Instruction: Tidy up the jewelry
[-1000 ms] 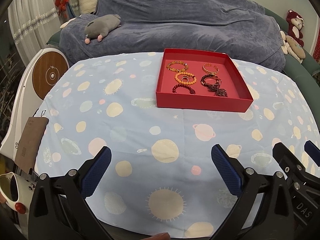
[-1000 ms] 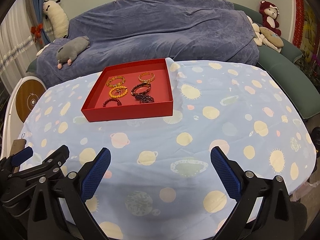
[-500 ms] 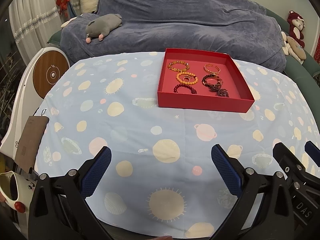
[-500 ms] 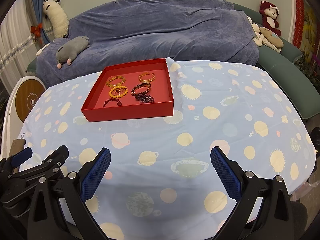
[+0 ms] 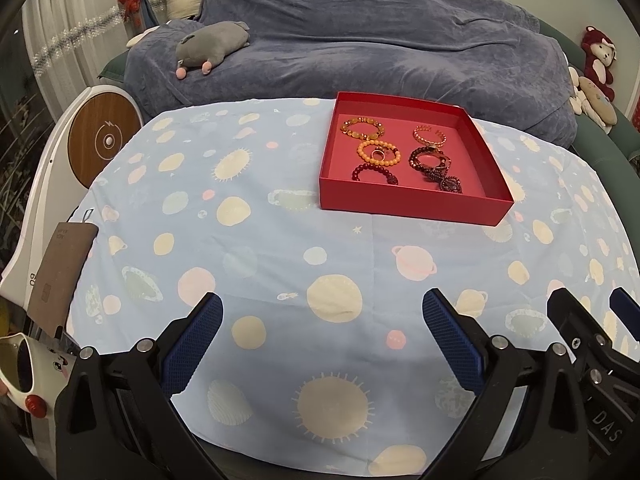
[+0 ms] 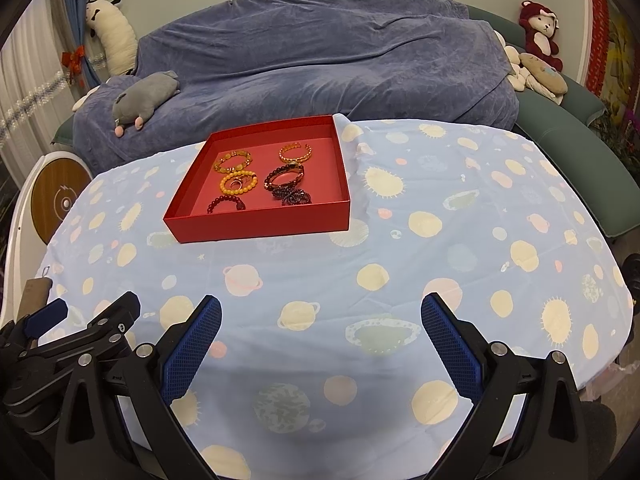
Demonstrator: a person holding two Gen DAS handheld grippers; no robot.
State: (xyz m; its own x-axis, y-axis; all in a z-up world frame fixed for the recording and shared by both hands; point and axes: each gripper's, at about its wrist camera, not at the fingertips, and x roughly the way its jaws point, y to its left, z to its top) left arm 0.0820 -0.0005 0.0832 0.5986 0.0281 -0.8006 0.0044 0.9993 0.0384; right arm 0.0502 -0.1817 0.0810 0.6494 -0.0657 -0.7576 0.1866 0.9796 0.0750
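A shallow red box (image 5: 412, 204) (image 6: 260, 224) stands on the far half of the table. Inside it lie several bracelets: an amber bead one (image 5: 362, 128) (image 6: 233, 162), an orange bead one (image 5: 378, 152) (image 6: 239, 183) with a ring (image 5: 377, 155) in it, a dark red bead one (image 5: 374, 171) (image 6: 225, 203), a gold chain one (image 5: 429, 135) (image 6: 295, 153) and a dark tangled pair (image 5: 434, 166) (image 6: 287, 184). My left gripper (image 5: 322, 332) and my right gripper (image 6: 320, 332) hover open over the near table edge, well short of the box, with nothing between their fingers.
The table wears a pale blue cloth with planets (image 5: 240, 240) (image 6: 460, 220). Behind it runs a sofa under a blue-grey cover (image 5: 360, 40) (image 6: 320, 60) with a grey plush (image 5: 212, 46) and red plush toys (image 6: 540, 30). A white device with a wooden disc (image 5: 104, 140) stands at the left.
Both views show the box very slightly lower and nearer than before; the grippers have drifted a little while staying open. Nothing in the box has moved.
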